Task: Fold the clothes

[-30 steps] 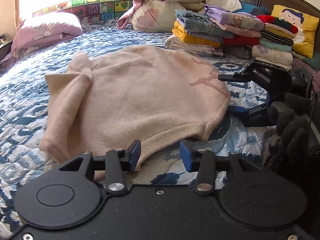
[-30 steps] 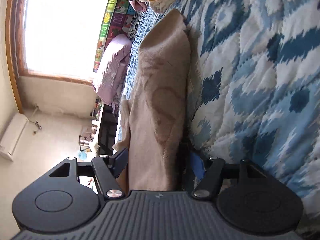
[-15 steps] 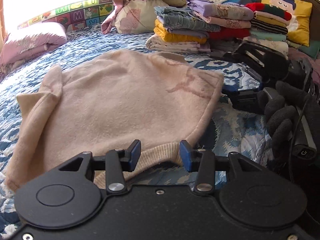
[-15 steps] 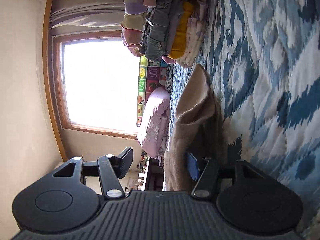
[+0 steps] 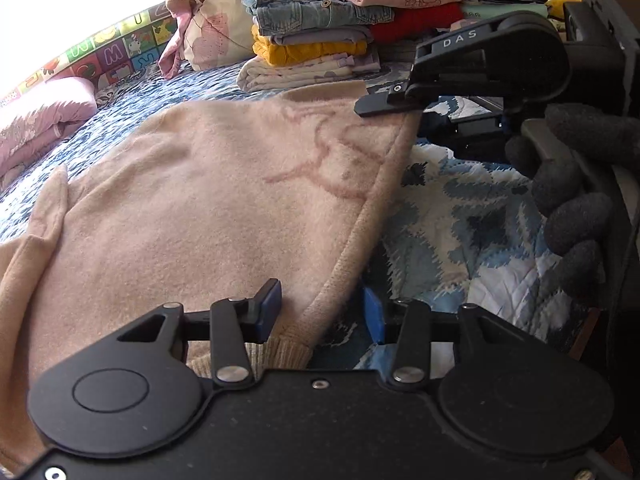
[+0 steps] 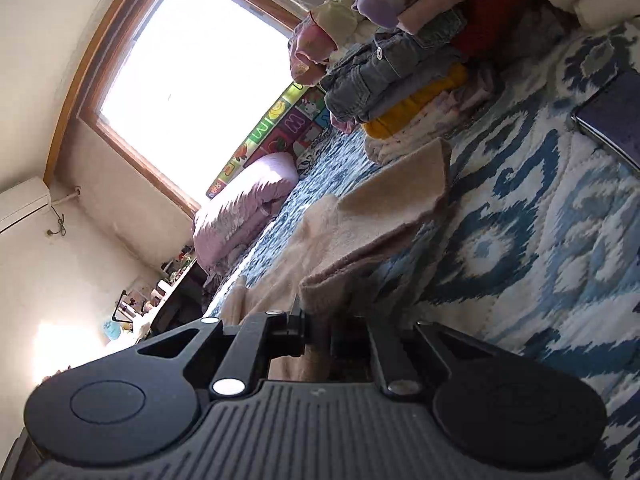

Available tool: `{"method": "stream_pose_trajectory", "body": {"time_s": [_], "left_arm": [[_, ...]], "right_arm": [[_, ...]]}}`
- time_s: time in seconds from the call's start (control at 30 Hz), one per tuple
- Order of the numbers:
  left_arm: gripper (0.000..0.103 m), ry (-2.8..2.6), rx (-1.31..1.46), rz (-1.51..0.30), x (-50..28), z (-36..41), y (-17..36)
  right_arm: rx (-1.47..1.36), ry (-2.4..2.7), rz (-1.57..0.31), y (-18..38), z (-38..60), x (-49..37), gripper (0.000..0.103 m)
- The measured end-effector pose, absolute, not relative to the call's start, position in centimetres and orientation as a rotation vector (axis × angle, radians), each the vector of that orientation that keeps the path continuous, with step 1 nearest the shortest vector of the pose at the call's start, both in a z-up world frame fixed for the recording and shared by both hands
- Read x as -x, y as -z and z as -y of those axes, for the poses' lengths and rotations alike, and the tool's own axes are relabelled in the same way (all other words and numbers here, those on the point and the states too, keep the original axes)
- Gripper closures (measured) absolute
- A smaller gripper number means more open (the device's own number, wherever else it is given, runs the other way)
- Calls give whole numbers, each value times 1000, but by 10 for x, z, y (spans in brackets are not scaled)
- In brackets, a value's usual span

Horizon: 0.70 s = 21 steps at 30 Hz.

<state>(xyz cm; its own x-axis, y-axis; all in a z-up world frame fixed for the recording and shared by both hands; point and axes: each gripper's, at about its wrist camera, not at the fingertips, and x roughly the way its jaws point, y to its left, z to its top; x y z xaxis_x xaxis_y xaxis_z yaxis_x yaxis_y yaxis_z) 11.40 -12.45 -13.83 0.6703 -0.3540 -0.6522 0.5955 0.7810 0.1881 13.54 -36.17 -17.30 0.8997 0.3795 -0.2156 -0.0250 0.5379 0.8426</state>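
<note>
The pink sweater (image 5: pixel 208 200) lies spread on the bed (image 5: pixel 460 216), not yet folded in half; a stack of folded clothes (image 5: pixel 320 36) sits at twelve o'clock, so much of the work looks done; this garment's fold is only beginning. The right claw (image 6: pixel 332 332) is closing on the sweater's side edge, fabric between its jaws; the left claw (image 5: pixel 320 312) stands part open astride the ribbed hem corner, not pressing. The knit is fuzzy and soft, the quilt stitched and patterned blue.
</note>
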Motion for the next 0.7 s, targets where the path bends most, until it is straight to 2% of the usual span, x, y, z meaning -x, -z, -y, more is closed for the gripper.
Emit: {"method": "stream_pose_trajectory", "body": {"time_s": [0.03, 0.07, 0.1, 0.23, 0.5, 0.57, 0.6, 0.63, 0.7], "left_arm": [[60, 551, -408, -635, -114, 125, 138], [60, 552, -408, -636, -114, 125, 138], [60, 555, -408, -636, -114, 124, 138], [60, 560, -400, -640, -114, 123, 139], [57, 559, -409, -646, -114, 119, 139], [57, 557, -410, -648, -115, 119, 138], [57, 556, -411, -649, -115, 120, 138], [57, 556, -412, -650, -115, 120, 138], [56, 556, -412, -651, -114, 120, 138]], "right_arm": [[-1040, -229, -412, 181, 369, -140, 81], [-1099, -202, -422, 189, 377, -144, 62], [-1160, -185, -421, 196, 383, -146, 58], [-1260, -164, -406, 205, 394, -158, 56], [-1324, -224, -447, 213, 407, -208, 58], [-1280, -230, -505, 211, 406, -219, 77], [-1284, -223, -512, 212, 407, -219, 80], [-1296, -216, -513, 213, 408, -218, 82], [-1242, -193, -505, 203, 409, -216, 79]]}}
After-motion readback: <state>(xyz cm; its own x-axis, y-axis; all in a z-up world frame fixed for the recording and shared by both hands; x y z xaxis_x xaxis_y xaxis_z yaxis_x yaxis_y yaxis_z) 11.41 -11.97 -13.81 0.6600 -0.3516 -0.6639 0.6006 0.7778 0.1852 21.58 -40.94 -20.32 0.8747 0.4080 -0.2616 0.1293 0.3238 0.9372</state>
